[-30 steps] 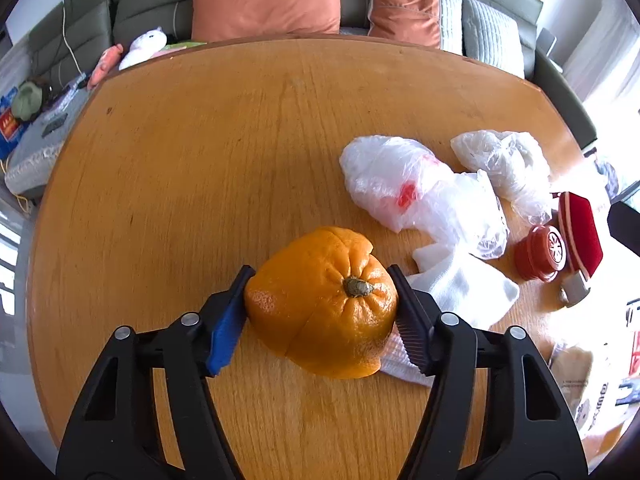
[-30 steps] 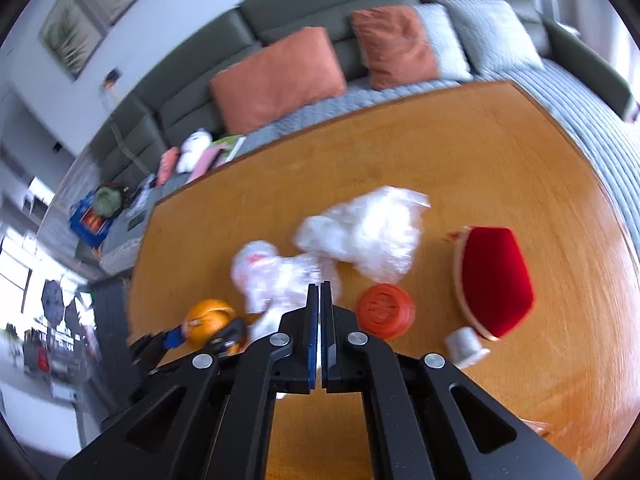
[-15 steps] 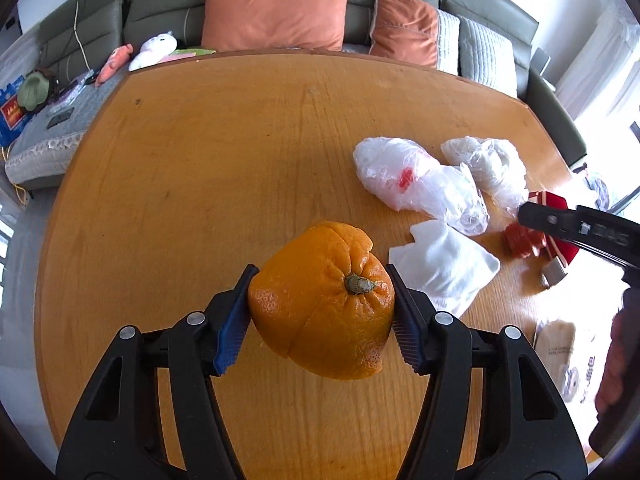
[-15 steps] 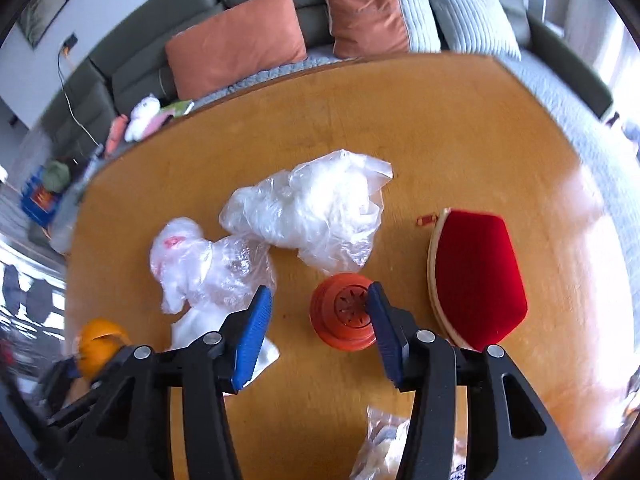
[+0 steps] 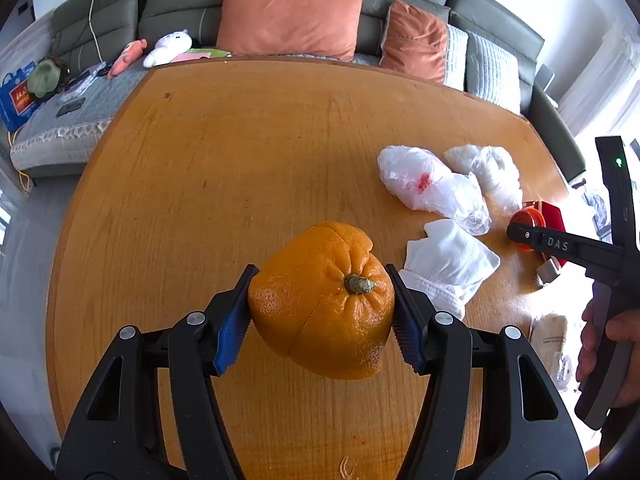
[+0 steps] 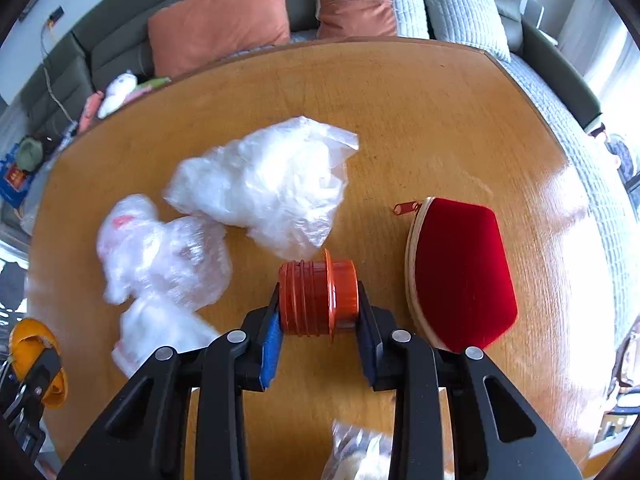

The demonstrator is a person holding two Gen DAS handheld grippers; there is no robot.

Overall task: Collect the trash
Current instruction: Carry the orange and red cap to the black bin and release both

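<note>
The left gripper (image 5: 322, 312) holds an orange (image 5: 322, 300) clear above the table (image 5: 240, 160), its jaws about half apart with both blue pads (image 5: 230, 330) pressed on the fruit's sides and the stem end facing the camera. The orange's peel shows a split running across it.

The right gripper (image 6: 318, 320) sits low over the table at the right side. Its jaws have just been closing and stand fairly narrow, clamped on an orange-red cap (image 6: 318, 294) that lies on its side between the pads, ribbed part to the left, flange near the middle. A hand (image 5: 608, 356) grips the gripper's handle at the right edge of the left view.

At the near table edge, below the right gripper, lies a clear packet (image 6: 356, 452) with pale contents. Just right of the cap lies a red pouch (image 6: 460, 272) with a pale rim and a zip pull at its far left corner.

Left of the cap lies a white cloth (image 5: 448, 264), folded loosely, near the held orange. Beyond it lie 2 crumpled clear bags: the nearer bag (image 5: 432, 188) has a red mark, and the farther bag (image 6: 272, 184) touches it and nearly reaches the cap.

The far half of the table is bare wood. Behind it runs a grey sofa (image 5: 200, 4) with 2 orange cushions (image 5: 290, 20) and pale grey ones
</note>
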